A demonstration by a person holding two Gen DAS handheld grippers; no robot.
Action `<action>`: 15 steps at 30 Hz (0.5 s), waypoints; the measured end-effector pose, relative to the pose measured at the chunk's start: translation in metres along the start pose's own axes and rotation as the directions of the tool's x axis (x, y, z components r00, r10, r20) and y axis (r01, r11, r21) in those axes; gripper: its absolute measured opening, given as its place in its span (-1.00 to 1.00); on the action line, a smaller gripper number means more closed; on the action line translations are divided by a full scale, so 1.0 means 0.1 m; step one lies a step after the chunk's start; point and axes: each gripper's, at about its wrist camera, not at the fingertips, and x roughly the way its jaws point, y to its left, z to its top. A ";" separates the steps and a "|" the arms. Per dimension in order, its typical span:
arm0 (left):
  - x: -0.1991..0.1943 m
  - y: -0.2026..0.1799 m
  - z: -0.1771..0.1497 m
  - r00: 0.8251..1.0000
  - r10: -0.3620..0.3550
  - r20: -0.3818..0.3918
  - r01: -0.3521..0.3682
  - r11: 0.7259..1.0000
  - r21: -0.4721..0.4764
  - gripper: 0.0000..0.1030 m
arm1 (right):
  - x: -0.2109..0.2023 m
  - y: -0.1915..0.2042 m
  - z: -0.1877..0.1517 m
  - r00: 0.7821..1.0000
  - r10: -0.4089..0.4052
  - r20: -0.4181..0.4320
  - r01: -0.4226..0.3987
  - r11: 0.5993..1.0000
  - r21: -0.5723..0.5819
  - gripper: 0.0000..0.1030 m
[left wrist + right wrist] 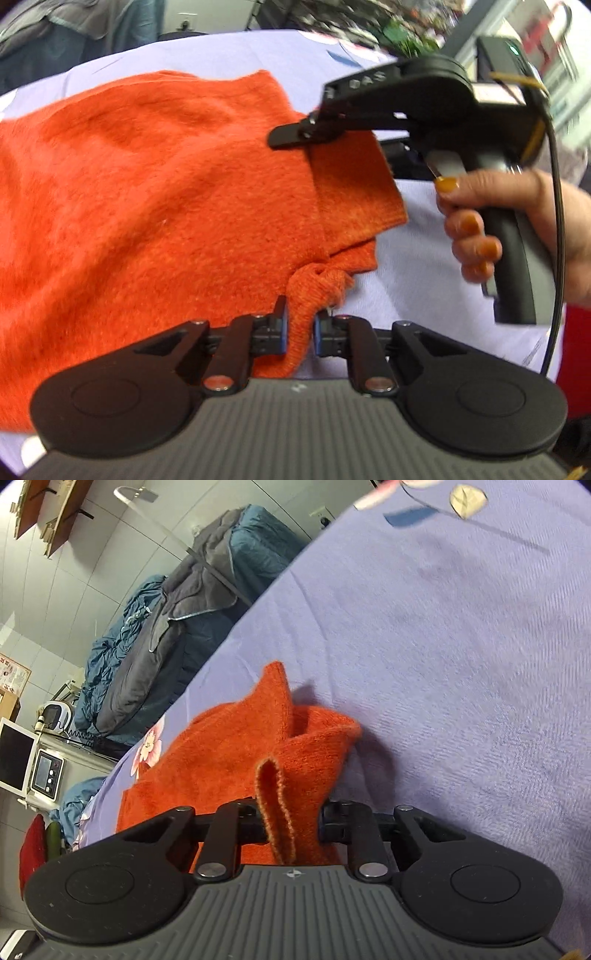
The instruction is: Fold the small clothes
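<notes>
1. My left tool (300, 328) is clenched on a bunched corner of the orange knitted garment (155, 206), with the knit squeezed between its blue-edged pads at 6 o'clock in the left wrist view.
2. My right tool (295, 133) shows in that same view at 1 o'clock, side-on, gripping the garment's upper right edge; my right hand (517, 229) wraps its grey handle at 3 o'clock.
3. In the right wrist view, the right tool (293, 821) has a folded flap of the orange garment (229, 760) standing upright between its jaws, and they are clamped on it.
4. The garment lies spread across the lilac sheet (424, 266) of a bed, filling the left and centre of the left wrist view; its right edge is lifted off the sheet between my two tools.
5. The lilac sheet (443, 664) carries a flower print (147, 751) at 9 o'clock in the right wrist view.
6. Beyond the bed at 10 o'clock, a heap of blue and grey bedding (166, 627) rests against a tiled wall.
</notes>
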 end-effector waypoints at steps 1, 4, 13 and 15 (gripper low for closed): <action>-0.05 0.06 0.00 1.000 -0.012 0.015 0.013 1.000 -0.023 -0.77 | -0.01 0.06 0.00 1.000 -0.005 0.007 0.005 1.000 -0.014 -0.34; -0.23 0.23 -0.02 0.997 -0.046 0.069 0.053 0.994 -0.096 -0.78 | -0.03 0.31 0.02 1.000 -0.005 0.025 0.006 0.998 -0.055 -0.36; -1.18 1.21 -0.13 0.956 0.023 0.294 0.087 0.930 -0.356 -0.82 | 0.36 1.44 0.01 0.988 0.156 0.011 -0.153 0.979 -0.133 -0.53; -1.35 1.46 -0.18 0.944 0.090 0.318 0.043 0.921 -0.388 -0.82 | 0.54 1.66 -0.03 0.988 0.154 0.012 -0.150 0.977 -0.149 -0.54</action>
